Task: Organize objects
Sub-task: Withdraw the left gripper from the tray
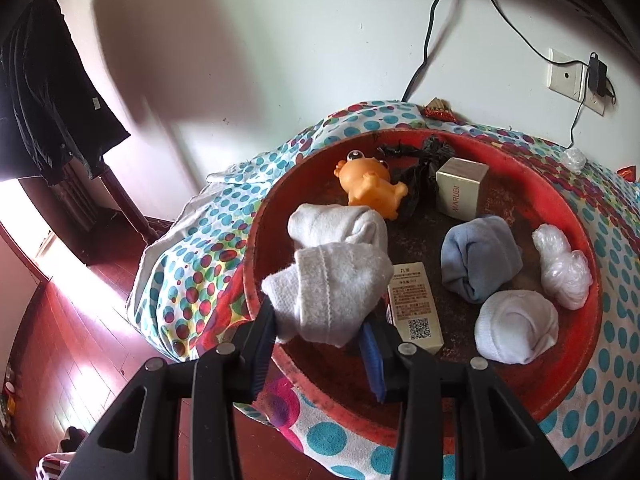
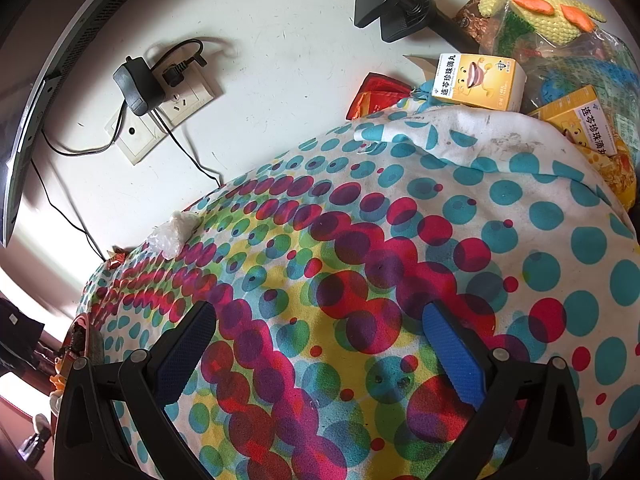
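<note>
While my left gripper [image 1: 320, 336] clamps a rolled white sock [image 1: 332, 288], the sock hangs over the near-left rim of the red tray [image 1: 580, 376]. Inside the tray: a second white sock roll [image 1: 340, 224] just behind the held one, an orange toy frog [image 1: 368, 188] toward the far rim, a beige MARUBI box [image 1: 460, 192] beside it, a blue sock roll [image 1: 480, 264] mid-tray, a white sock roll [image 1: 516, 328] near the right rim, a clear plastic bag wad [image 1: 564, 272] at the right rim, and a QR-code box [image 1: 416, 304] touching the held sock. My right gripper [image 2: 320, 356] stands wide, nothing between its pads, over the polka-dot cloth [image 2: 360, 240].
</note>
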{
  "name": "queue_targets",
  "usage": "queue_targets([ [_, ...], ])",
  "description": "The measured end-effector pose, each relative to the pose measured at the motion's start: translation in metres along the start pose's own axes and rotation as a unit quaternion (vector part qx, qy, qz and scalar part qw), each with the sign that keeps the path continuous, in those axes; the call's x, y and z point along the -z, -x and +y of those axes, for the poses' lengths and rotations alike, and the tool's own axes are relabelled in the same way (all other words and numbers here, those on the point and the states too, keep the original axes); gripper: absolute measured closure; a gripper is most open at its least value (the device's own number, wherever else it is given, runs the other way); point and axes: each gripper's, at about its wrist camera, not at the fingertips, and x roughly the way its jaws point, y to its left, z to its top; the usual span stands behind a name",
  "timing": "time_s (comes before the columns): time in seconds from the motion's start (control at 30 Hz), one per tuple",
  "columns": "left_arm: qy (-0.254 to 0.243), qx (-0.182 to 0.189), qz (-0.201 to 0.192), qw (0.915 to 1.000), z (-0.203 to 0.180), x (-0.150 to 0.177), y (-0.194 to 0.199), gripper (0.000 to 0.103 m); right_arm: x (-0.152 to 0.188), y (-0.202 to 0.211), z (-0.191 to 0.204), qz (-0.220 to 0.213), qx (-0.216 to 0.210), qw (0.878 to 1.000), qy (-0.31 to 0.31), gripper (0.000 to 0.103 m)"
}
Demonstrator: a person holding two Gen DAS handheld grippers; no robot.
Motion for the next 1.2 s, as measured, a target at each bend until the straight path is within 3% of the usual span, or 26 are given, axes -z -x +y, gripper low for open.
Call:
queue_targets([
  [0.47, -0.018, -0.013, 0.011, 0.9997, -0.008, 0.0, -0.015, 0.063, 0.0, 0.0, 0.0, 0.0, 0.001, 1.0, 0.001, 0.0],
  [0.67, -0.015, -0.005, 0.015, 0.9998, -0.009, 0.002, -0.021, 0.056, 0.0, 0.0, -0.001, 0.0, 0.0, 1.0, 0.0, 0.0],
  [0.93, -0.003, 0.004, -0.037, 0.9993, -0.004, 0.004, 0.005, 0.048, 0.0, 0.0, -0.002, 0.0, 0.0, 1.0, 0.0, 0.0],
  [1.1, 0.051, 0.048, -0.129, 0.9892, 0.0, 0.022, 0.064, 0.039, 0.0, -0.001, -0.001, 0.001, 0.002, 1.0, 0.001, 0.0],
  [1.2, 0.059, 0.075, -0.138, 0.9857, -0.021, 0.045, 0.084, 0.039, 0.0, -0.001, 0.0, 0.001, 0.001, 1.0, 0.0, 0.0],
])
